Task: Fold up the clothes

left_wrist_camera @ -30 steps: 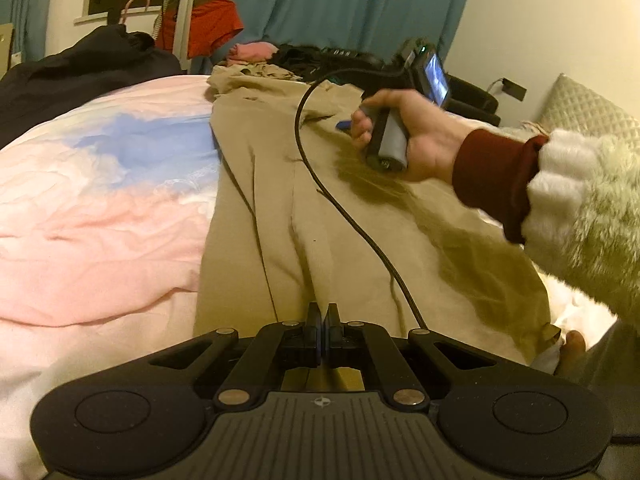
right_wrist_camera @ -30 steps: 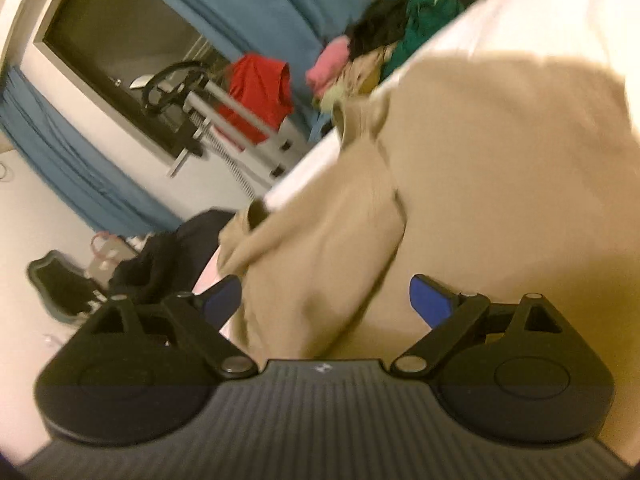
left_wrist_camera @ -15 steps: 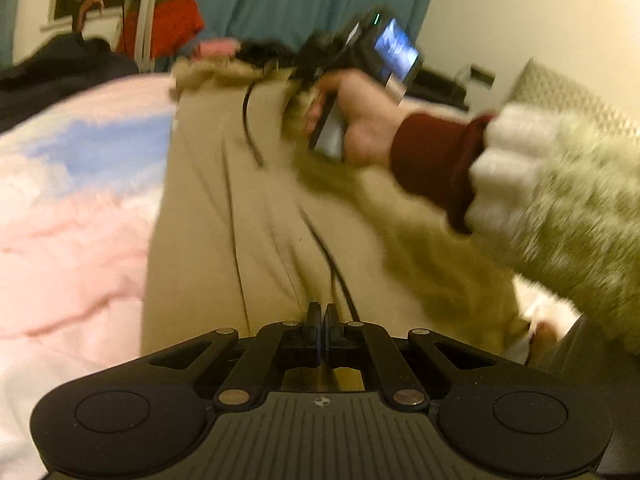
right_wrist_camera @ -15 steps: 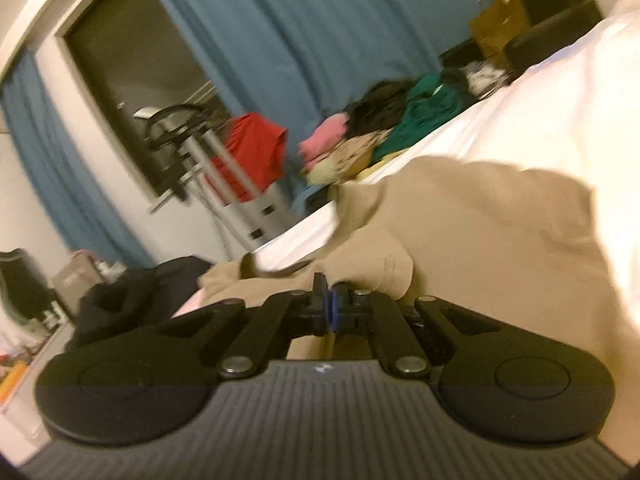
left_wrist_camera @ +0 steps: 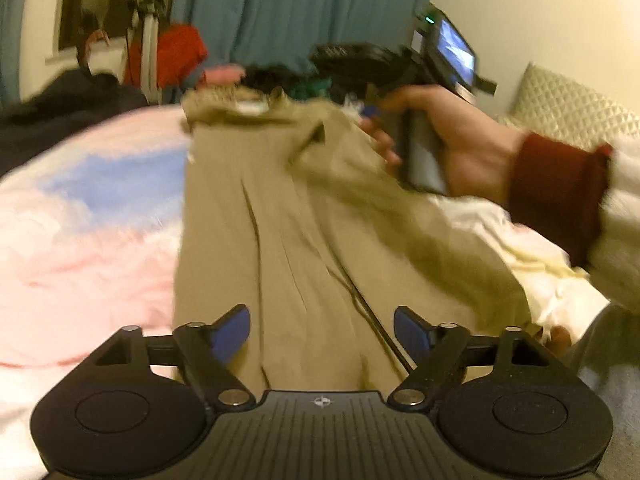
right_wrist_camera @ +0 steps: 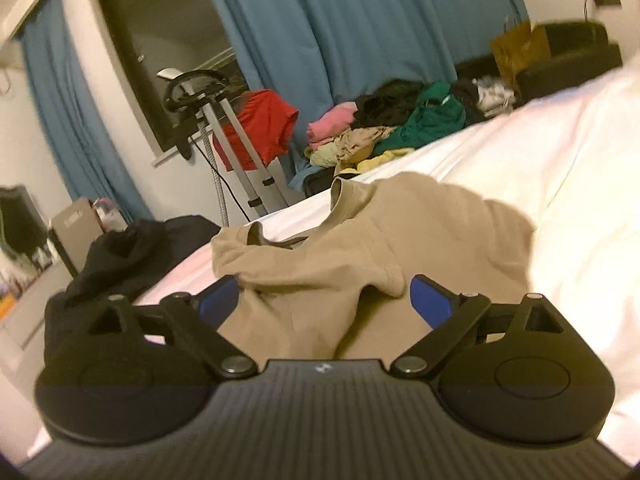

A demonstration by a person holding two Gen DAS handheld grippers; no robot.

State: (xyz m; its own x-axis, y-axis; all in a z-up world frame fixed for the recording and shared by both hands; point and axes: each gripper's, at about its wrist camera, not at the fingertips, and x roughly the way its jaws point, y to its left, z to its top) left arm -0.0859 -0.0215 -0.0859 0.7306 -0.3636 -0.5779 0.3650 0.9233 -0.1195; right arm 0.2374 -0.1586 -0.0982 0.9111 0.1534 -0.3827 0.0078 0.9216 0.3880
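Tan trousers (left_wrist_camera: 280,216) lie lengthwise on the bed, waist at the far end. In the left wrist view my left gripper (left_wrist_camera: 322,332) is open just above the near end of the trousers, blue pads apart. The right gripper, held in a hand (left_wrist_camera: 452,140), hovers over the far right part of the trousers. In the right wrist view my right gripper (right_wrist_camera: 324,300) is open, with a bunched fold of the tan trousers (right_wrist_camera: 360,248) lying between and beyond its pads.
The bed has a pink, blue and white duvet (left_wrist_camera: 80,216). A cable (left_wrist_camera: 372,316) trails across the trousers. A pile of clothes (right_wrist_camera: 400,120), a red garment on a stand (right_wrist_camera: 260,124), dark clothes (right_wrist_camera: 132,248) and blue curtains (right_wrist_camera: 360,20) lie beyond.
Both grippers have opened; each was shut on the trousers half a second ago. The right hand has moved toward the far end, and the trouser fold now lies released on the bed.
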